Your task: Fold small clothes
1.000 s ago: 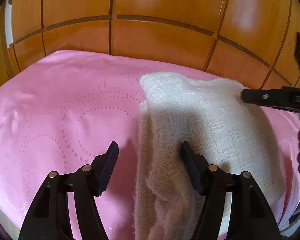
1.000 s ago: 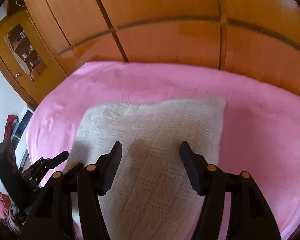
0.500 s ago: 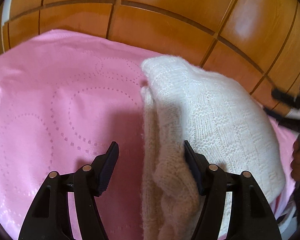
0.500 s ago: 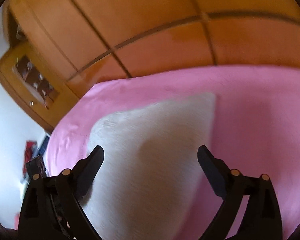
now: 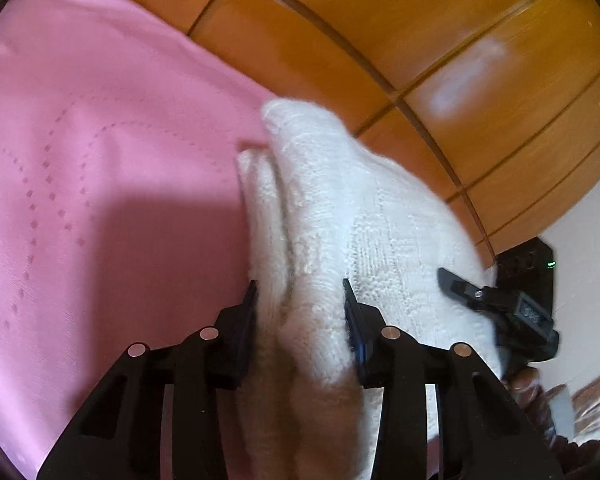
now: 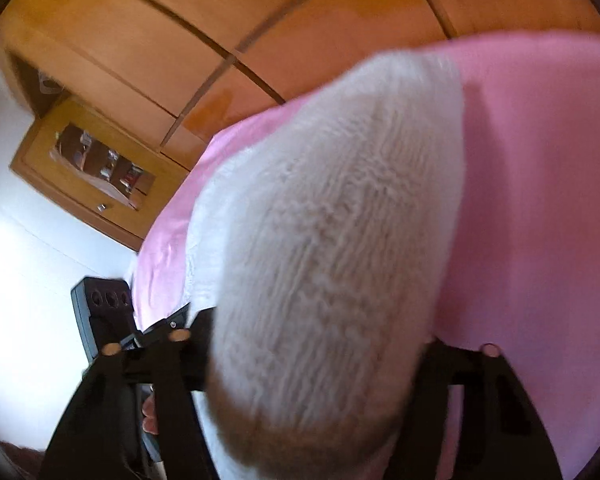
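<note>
Two grippers: both sit low in their own wrist views, each at the near edge of one white knitted garment [image 5: 364, 232].
Left gripper [image 5: 300, 320]: its jaws have just been closing and now pinch a bunched fold at the garment's left edge; the knit bulges between the two black fingers [image 5: 240, 328].
Right gripper [image 6: 316, 356]: its jaws have just been closing; a thick roll of the knit fills the gap and hides the pads, so I cannot tell whether they press on it. From the left wrist view its black finger shows at the garment's far right edge.
Hand: a few fingertips [image 6: 150, 412] show behind the right gripper's left finger, blurred.
Garment: folded over itself in layers, lying on the pink bedspread [image 5: 100, 160] with its near end raised into the grippers; its far corner lies close to the spread's back edge.
Surface: the bedspread is smooth, with dotted curving lines stitched into it and a dark shadow just left of the garment.
Container: a small wooden cabinet [image 6: 92, 168] with a glass door stands well off to the left; small things inside, too blurred to name.
Room: orange wooden panelling [image 5: 420, 40] runs behind the bed; a white wall [image 6: 28, 280] lies left of it, with a dark box-like device [image 6: 100, 308] near the bed's corner.
</note>
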`<state>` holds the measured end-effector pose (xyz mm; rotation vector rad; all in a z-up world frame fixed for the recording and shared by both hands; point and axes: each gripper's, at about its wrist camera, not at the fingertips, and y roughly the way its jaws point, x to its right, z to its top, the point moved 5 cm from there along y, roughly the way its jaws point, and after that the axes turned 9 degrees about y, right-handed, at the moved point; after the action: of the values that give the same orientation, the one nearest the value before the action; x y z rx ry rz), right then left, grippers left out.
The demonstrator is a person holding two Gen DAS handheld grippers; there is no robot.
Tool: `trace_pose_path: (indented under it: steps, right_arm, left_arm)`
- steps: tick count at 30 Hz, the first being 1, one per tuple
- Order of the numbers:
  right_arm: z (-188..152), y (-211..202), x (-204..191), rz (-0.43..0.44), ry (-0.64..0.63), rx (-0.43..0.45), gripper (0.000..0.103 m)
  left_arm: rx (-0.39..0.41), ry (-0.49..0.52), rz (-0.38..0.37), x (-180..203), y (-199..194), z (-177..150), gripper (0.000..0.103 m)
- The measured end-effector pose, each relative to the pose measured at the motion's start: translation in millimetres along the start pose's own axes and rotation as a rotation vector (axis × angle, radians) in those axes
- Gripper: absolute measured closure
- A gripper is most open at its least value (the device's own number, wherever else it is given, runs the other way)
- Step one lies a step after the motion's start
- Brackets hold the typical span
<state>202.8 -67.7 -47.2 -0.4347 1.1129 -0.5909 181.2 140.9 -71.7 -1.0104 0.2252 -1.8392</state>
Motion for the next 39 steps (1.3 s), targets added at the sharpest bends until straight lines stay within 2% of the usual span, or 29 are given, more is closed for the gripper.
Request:
trace_pose_path:
  steps: [4, 8, 11, 15, 18, 19, 20, 22, 23, 25, 26, 28, 29, 30, 31, 33, 35, 36, 37, 39]
  right_arm:
    - [-1.0, -50.4, -14.0, -0.02, -0.089, 0.109, 0.051]
    - [6.9, -116.7, 10.5, -0.073, -0.093, 0.22, 0.051]
    - [14.1, -175.2, 60.5, -0.141, -0.024, 0.31, 0.051]
    - [10.1, -227.0, 132.3, -0.241, 0.102, 0.379, 0.051]
    - [-7.9, -251.6, 192.4, -0.334, 0.209, 0.389, 0.048]
    - [-16.4, -254.6, 213.6, -0.349, 0.261, 0.384, 0.045]
    - [-22.5, -255.2, 226.7, -0.349, 0.298, 0.376, 0.042]
    - [-38.6, -259.0, 242.5, -0.359, 0.359, 0.384, 0.029]
    - [-43.0, -263.6, 239.6, -0.362, 0.351, 0.403, 0.028]
    - [-49.4, -275.3, 221.5, -0.424, 0.308, 0.464, 0.029]
    - [-52.3, -285.1, 208.4, -0.478, 0.273, 0.509, 0.032]
    - [-52.8, -307.2, 199.0, -0.504, 0.229, 0.538, 0.056]
    - [-53.1, -305.7, 186.7, -0.511, 0.203, 0.541, 0.063]
    - [-57.2, -302.8, 174.0, -0.515, 0.163, 0.532, 0.075]
    - [-63.6, -301.7, 167.9, -0.514, 0.136, 0.519, 0.079]
    - [-75.6, -272.0, 159.0, -0.503, 0.106, 0.441, 0.079]
    - [-90.4, -234.6, 165.7, -0.599, 0.079, 0.354, 0.079]
    - [-97.4, -221.9, 174.1, -0.624, 0.09, 0.356, 0.079]
    - [-101.6, -220.3, 177.8, -0.633, 0.102, 0.395, 0.079]
    - [-99.7, -223.9, 173.2, -0.652, 0.126, 0.414, 0.078]
  left_arm:
    - [-0.021, 0.061, -0.061, 44.0, 15.1, 4.9, 0.066]
    - [-0.057, 0.142, -0.141, 109.5, 57.6, 18.0, 0.067]
    - [-0.111, 0.22, -0.199, 172.0, 103.6, 28.6, 0.073]
    - [-0.209, 0.339, -0.23, 247.3, 169.9, 23.2, 0.076]
    - [-0.281, 0.418, -0.199, 289.8, 216.6, 7.0, 0.077]
    - [-0.297, 0.466, -0.162, 302.3, 230.9, -1.0, 0.077]
    - [-0.306, 0.497, -0.135, 309.5, 239.9, -7.1, 0.077]
    - [-0.295, 0.54, -0.092, 318.9, 246.7, -15.9, 0.076]
    - [-0.284, 0.556, -0.078, 320.9, 245.7, -16.5, 0.076]
    - [-0.254, 0.595, -0.032, 323.0, 238.5, -17.4, 0.076]
    - [-0.241, 0.611, -0.014, 322.9, 237.2, -16.5, 0.076]
    - [-0.218, 0.632, 0.02, 321.6, 232.8, -16.1, 0.076]
    - [-0.21, 0.632, 0.033, 319.2, 230.8, -15.8, 0.076]
    - [-0.203, 0.628, 0.045, 316.5, 229.0, -17.2, 0.076]
    - [-0.198, 0.619, 0.052, 313.0, 227.4, -18.3, 0.076]
    - [-0.191, 0.603, 0.068, 308.1, 226.0, -17.9, 0.076]
    - [-0.18, 0.605, 0.1, 303.4, 224.9, -22.4, 0.076]
    - [-0.182, 0.6, 0.111, 301.2, 226.8, -23.0, 0.076]
    - [-0.181, 0.598, 0.12, 300.0, 225.7, -24.7, 0.073]
    - [-0.173, 0.602, 0.149, 301.1, 223.3, -22.8, 0.067]
